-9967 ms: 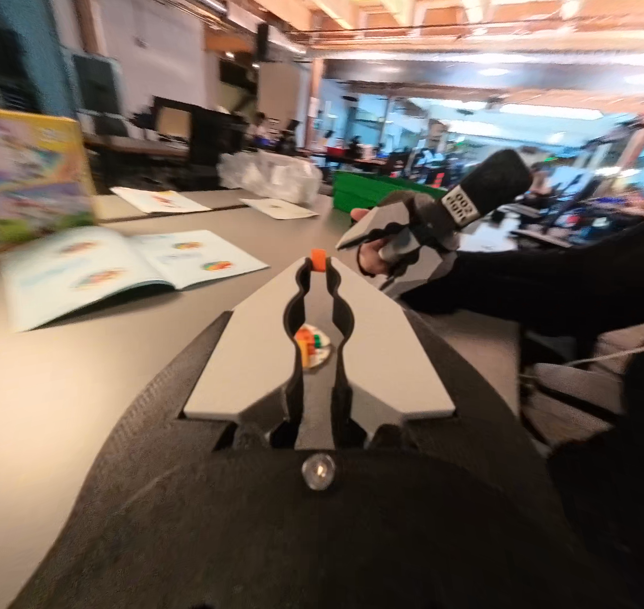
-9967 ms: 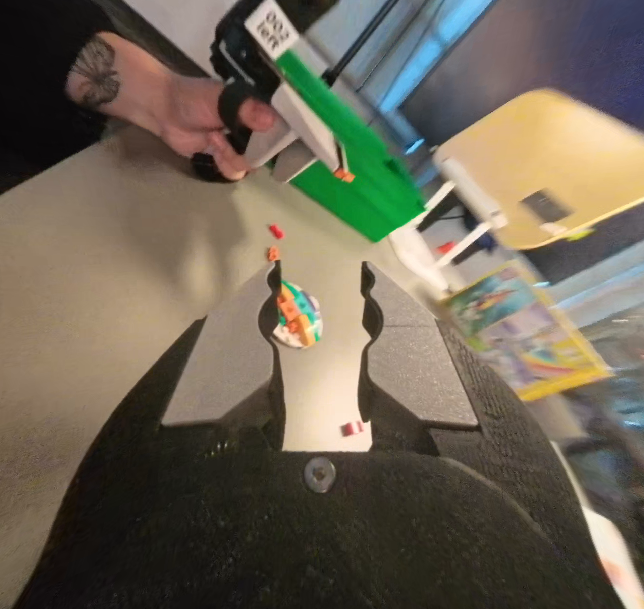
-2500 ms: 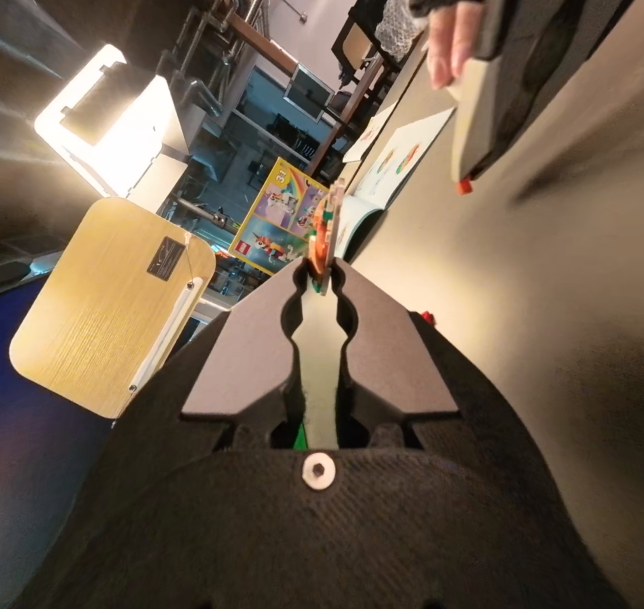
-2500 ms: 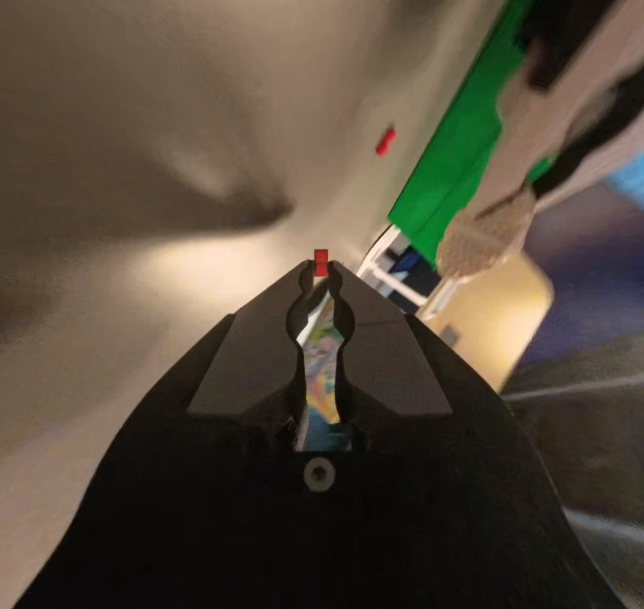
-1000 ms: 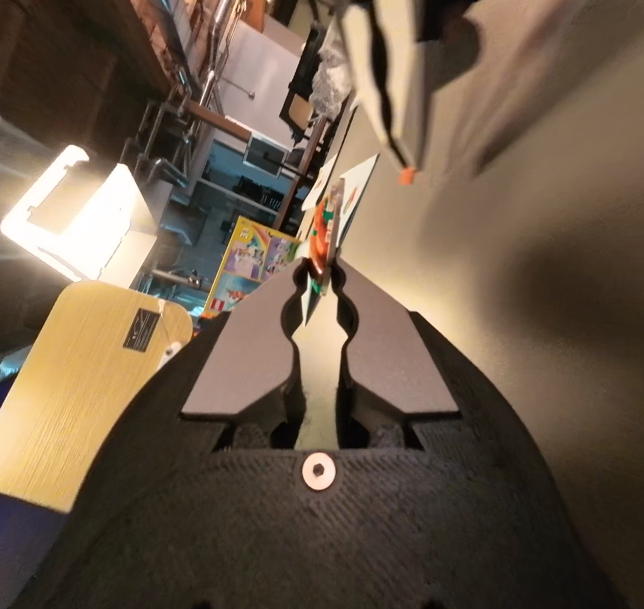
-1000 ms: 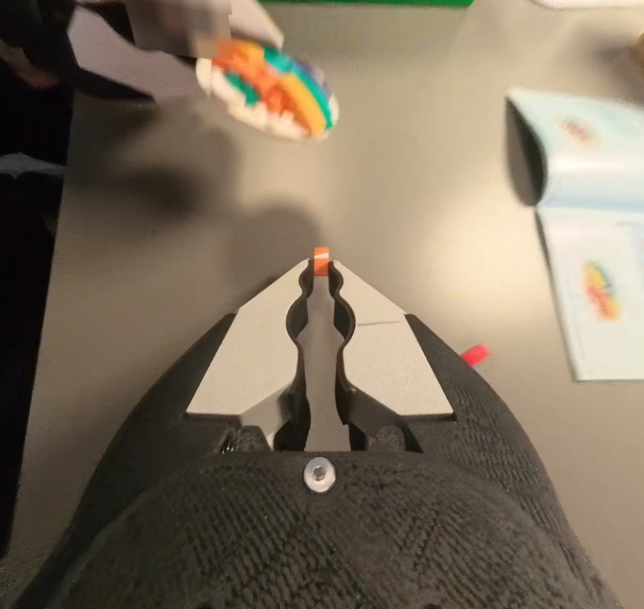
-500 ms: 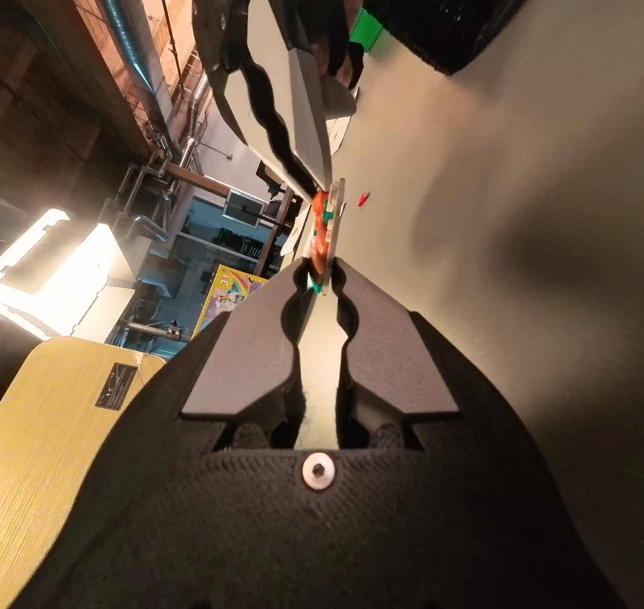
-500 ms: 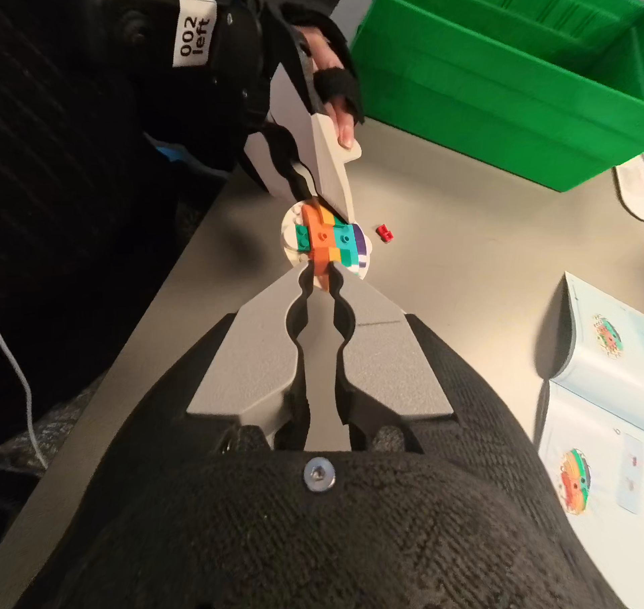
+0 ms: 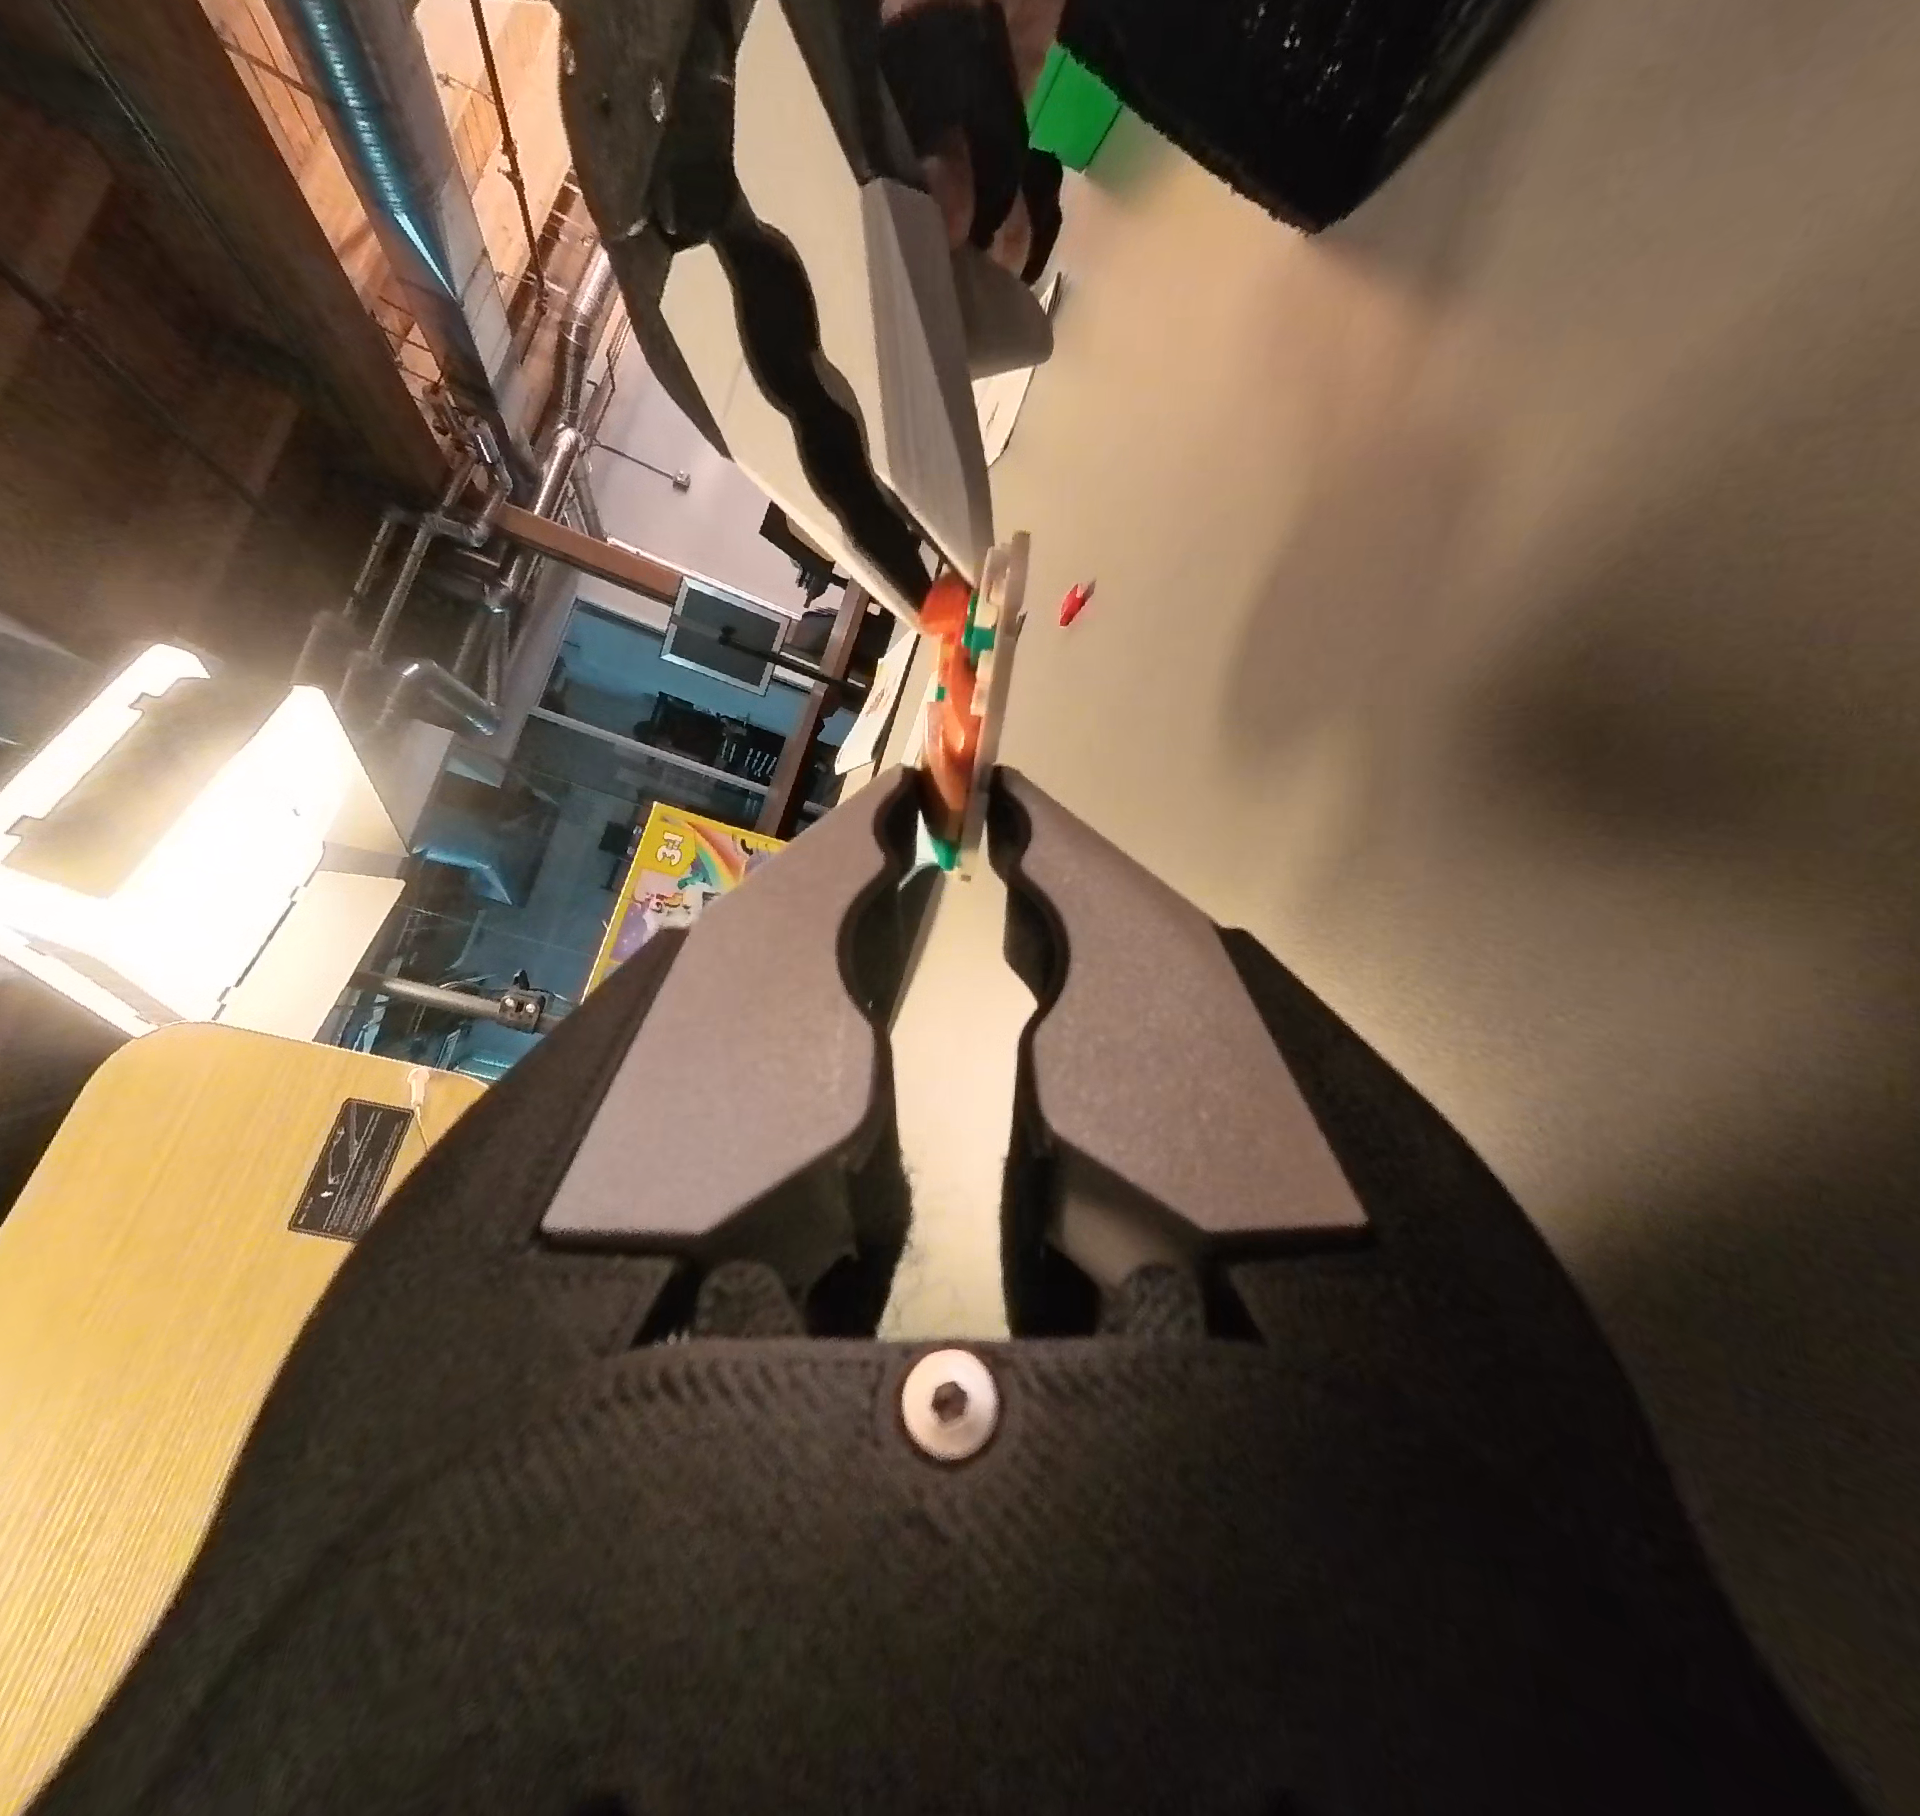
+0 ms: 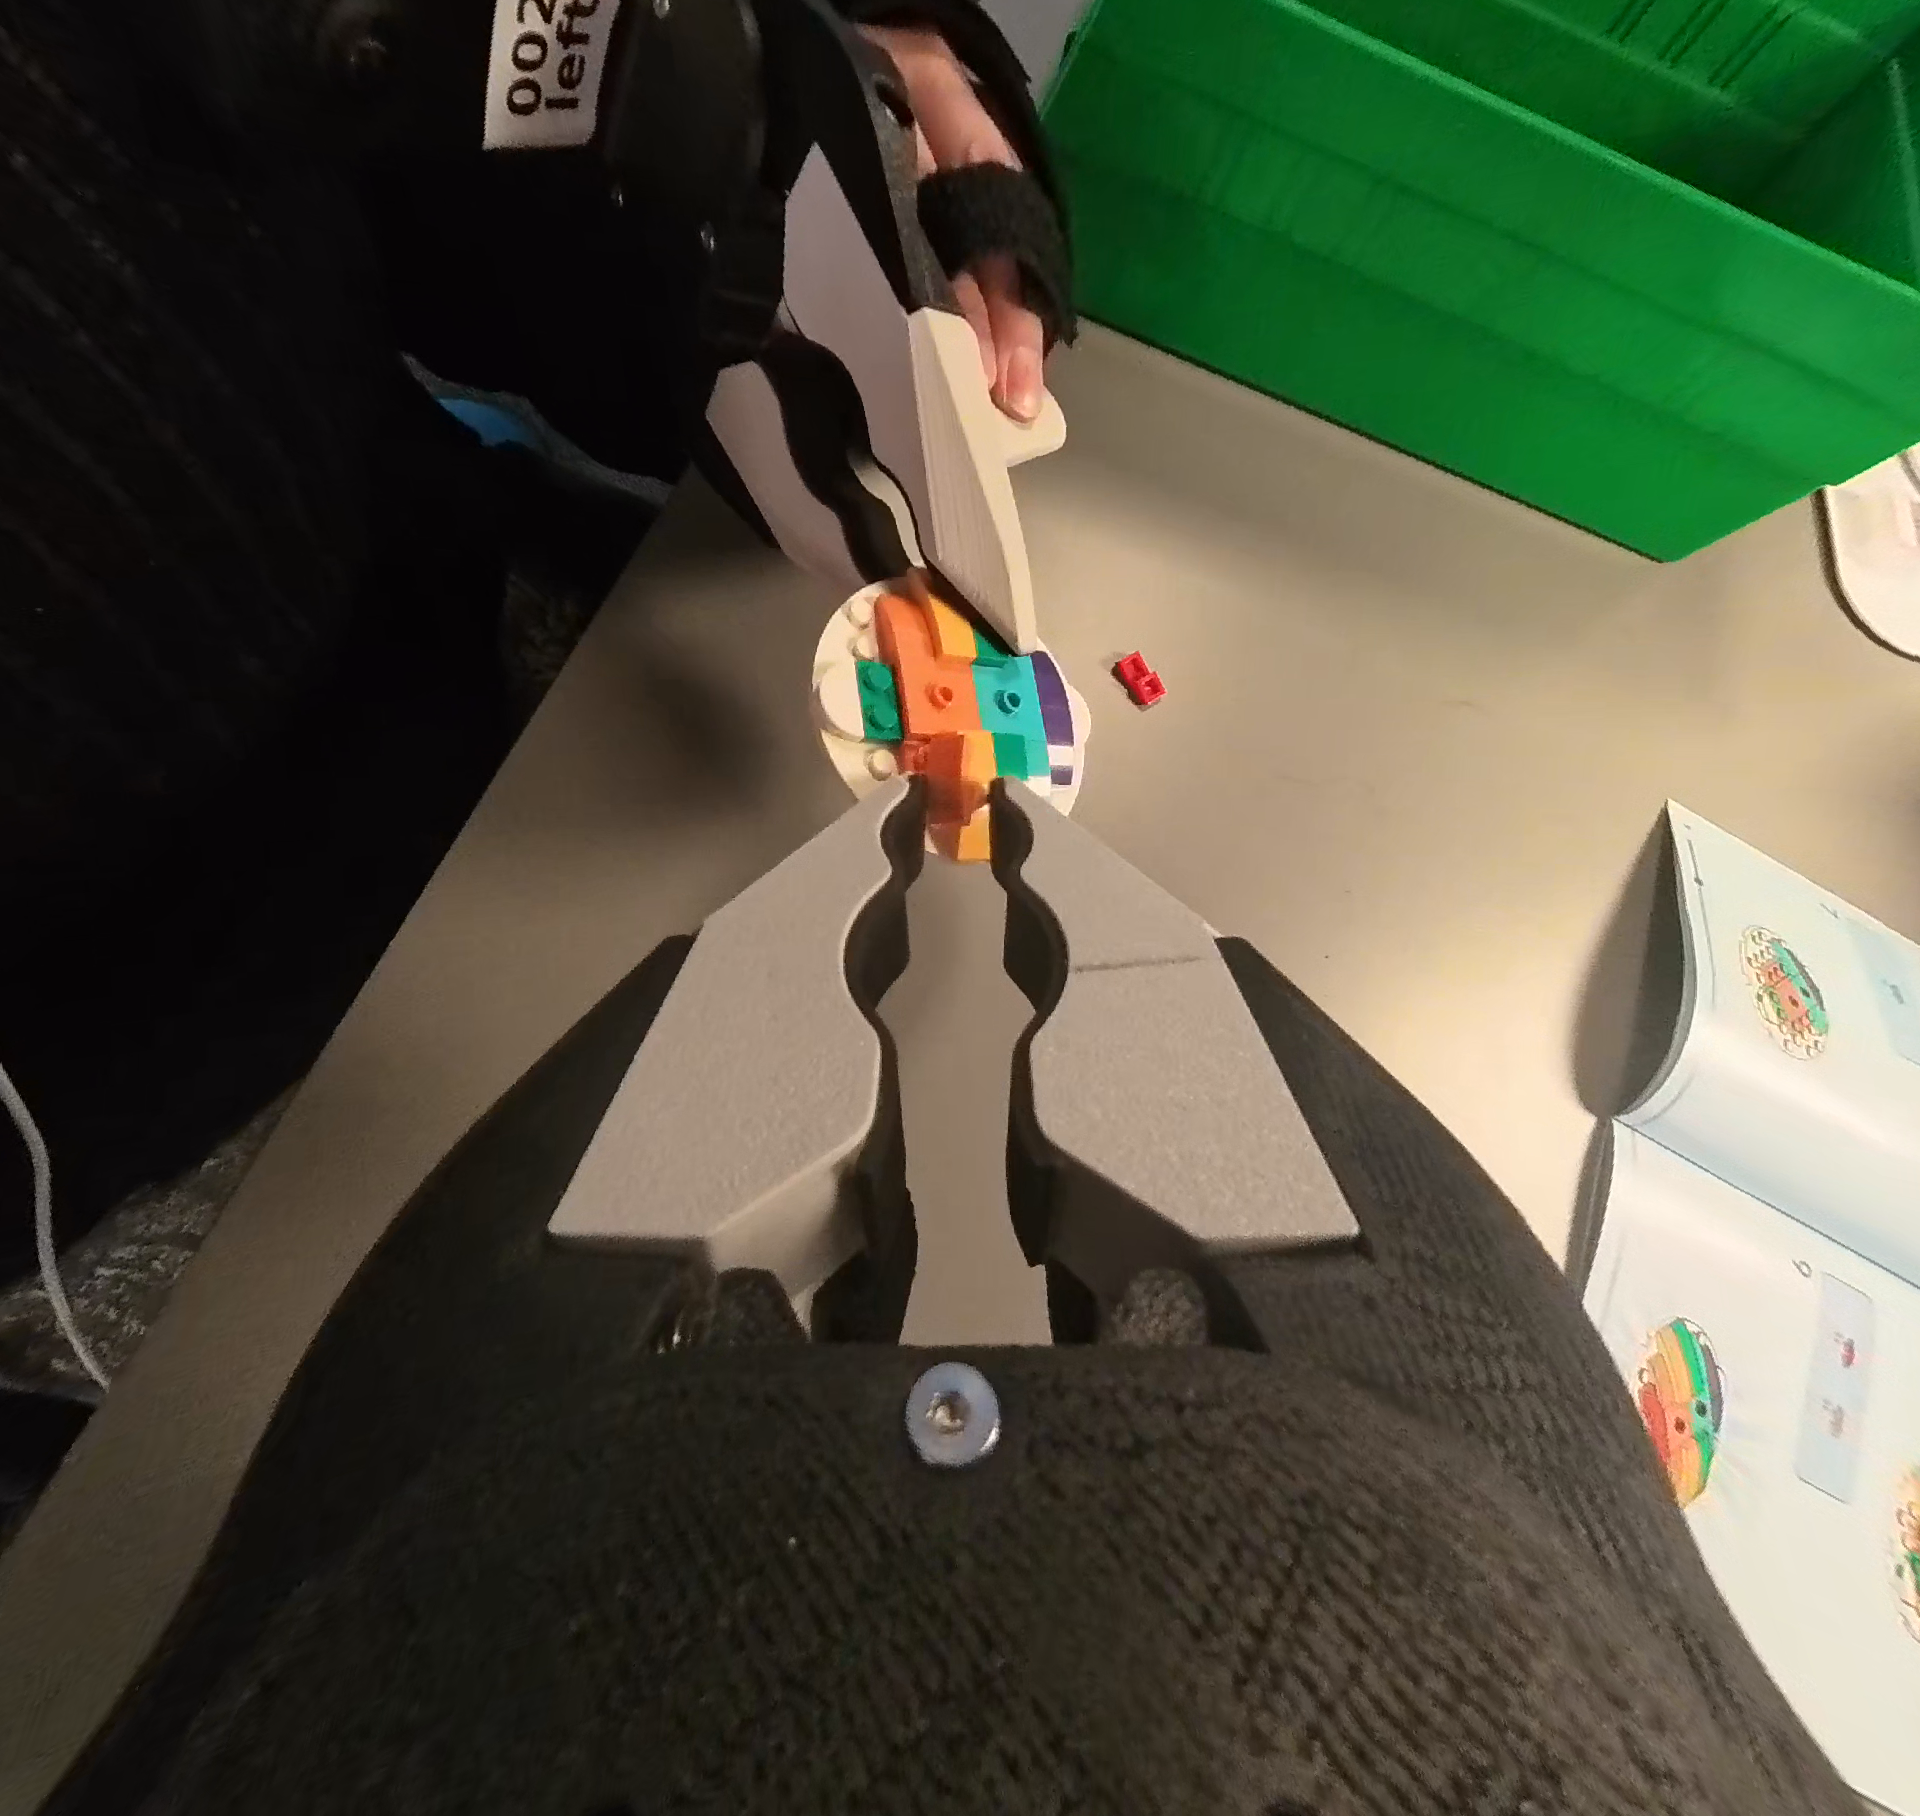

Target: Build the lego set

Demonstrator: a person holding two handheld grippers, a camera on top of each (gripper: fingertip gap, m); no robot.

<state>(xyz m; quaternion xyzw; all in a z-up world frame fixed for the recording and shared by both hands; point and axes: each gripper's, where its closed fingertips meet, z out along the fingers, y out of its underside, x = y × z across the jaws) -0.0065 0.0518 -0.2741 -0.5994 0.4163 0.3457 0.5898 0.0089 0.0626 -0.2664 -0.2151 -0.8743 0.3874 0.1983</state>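
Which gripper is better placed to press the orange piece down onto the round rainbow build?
Right. The right gripper pinches the orange piece against the round rainbow build. The left gripper is shut on the build's edge, steadying it.

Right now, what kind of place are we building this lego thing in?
Probably an open workshop or lab-style office: exposed ceiling pipes and a wall monitor behind a plain work table with a green parts bin and an open instruction booklet.
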